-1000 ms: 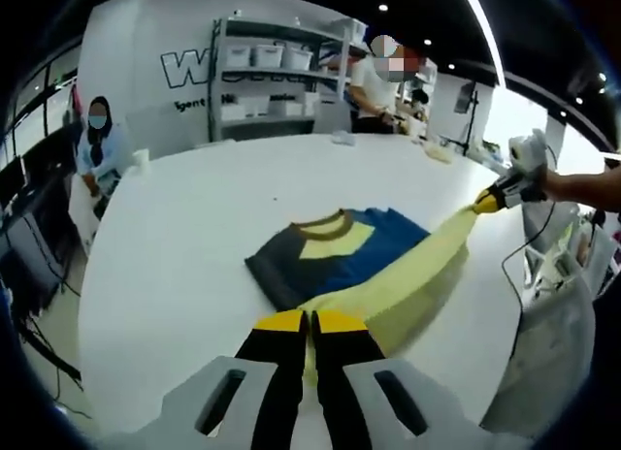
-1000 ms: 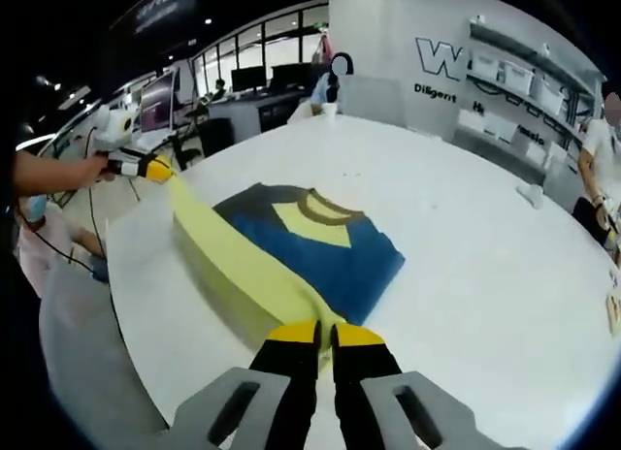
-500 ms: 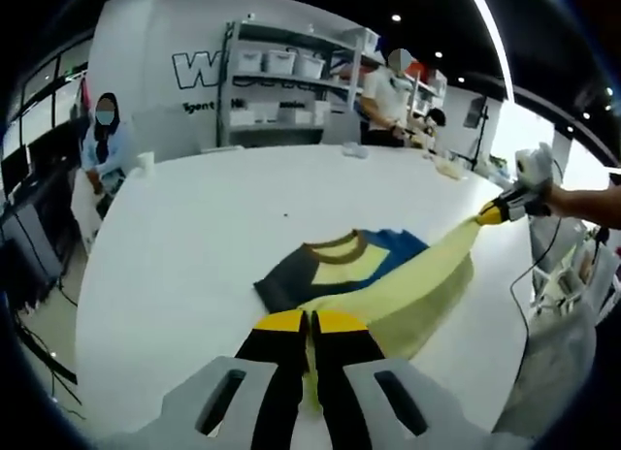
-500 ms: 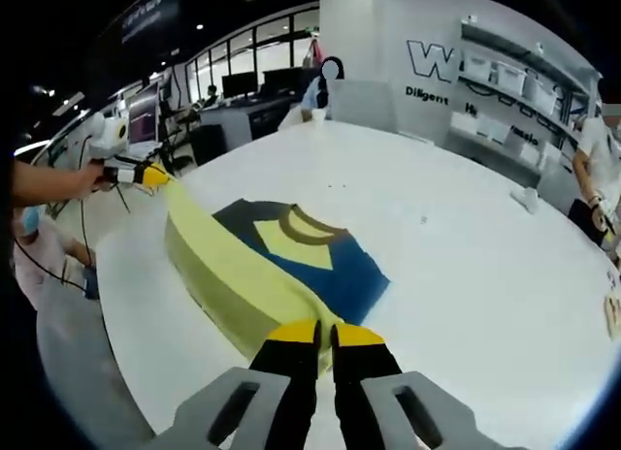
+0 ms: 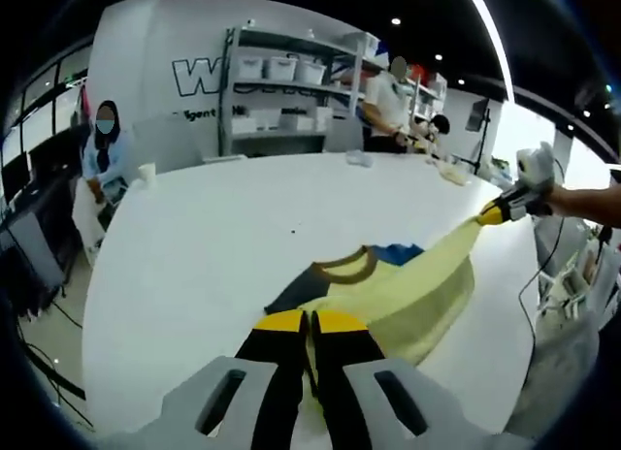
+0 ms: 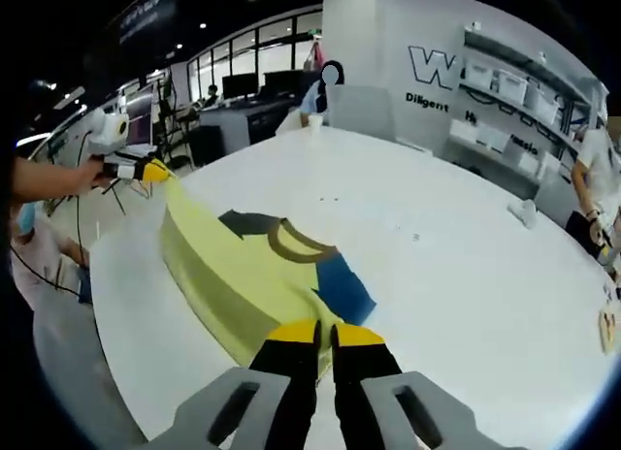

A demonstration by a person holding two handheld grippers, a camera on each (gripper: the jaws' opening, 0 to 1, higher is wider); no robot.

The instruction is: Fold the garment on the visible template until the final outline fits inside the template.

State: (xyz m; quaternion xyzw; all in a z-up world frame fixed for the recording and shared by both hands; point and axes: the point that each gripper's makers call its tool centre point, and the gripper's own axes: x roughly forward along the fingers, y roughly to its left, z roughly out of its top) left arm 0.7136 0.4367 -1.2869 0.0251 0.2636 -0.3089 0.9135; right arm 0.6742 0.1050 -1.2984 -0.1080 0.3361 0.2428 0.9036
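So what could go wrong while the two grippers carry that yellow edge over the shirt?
1. The left gripper and right gripper each pinch only a corner of the shirt; one could slip and the raised fold would drop crooked.
2. The yellow edge hangs slack between them, so it may land wrinkled.
3. The shirt lies near the table edge on the left gripper's side; pulling could drag it off.

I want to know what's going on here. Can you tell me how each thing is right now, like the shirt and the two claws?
Garment: partly folded, its yellow edge lifted and stretched between both claws, the rest lying on the table.
Left claw: shut on the garment's yellow edge.
Right claw: shut on the garment's yellow edge.
Table: white, holding the garment.
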